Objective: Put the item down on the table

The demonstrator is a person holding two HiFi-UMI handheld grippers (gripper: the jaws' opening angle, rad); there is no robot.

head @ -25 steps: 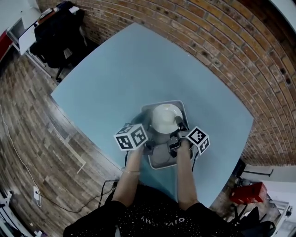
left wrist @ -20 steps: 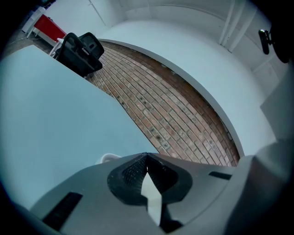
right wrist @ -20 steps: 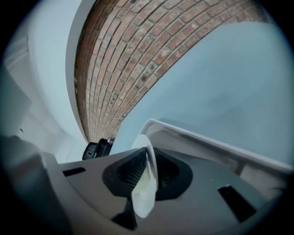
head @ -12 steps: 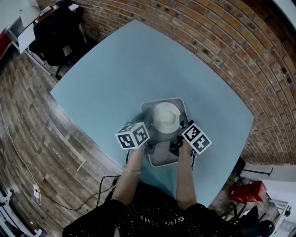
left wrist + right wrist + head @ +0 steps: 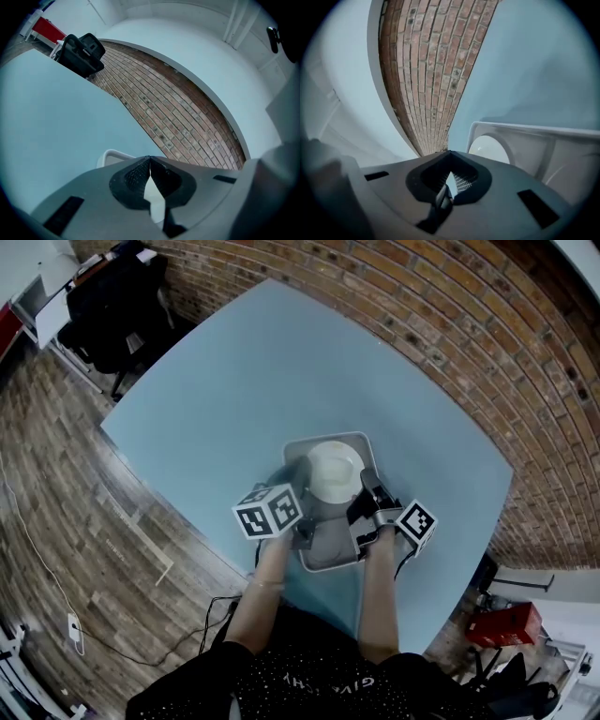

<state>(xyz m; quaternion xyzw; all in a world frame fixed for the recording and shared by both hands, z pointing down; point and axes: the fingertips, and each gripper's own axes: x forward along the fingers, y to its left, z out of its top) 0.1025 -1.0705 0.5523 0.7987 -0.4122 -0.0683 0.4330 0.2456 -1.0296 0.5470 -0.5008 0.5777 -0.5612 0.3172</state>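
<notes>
A grey tray (image 5: 330, 542) sits on the pale blue counter (image 5: 244, 381) toward 6 o'clock in the head view, with a white bowl (image 5: 333, 472) in its 12 o'clock half. The left tool (image 5: 302, 536) is at the tray's 9 o'clock rim, clenched, its tips meeting with nothing between them. The right tool (image 5: 368, 482) lies along the 3 o'clock rim beside the bowl, likewise clenched and empty; its own view shows tray and bowl off at 3 o'clock, clear of the tips. Whether either tool touches the rim cannot be told. A brick wall (image 5: 450, 324) borders the counter from 12 to 3 o'clock.
</notes>
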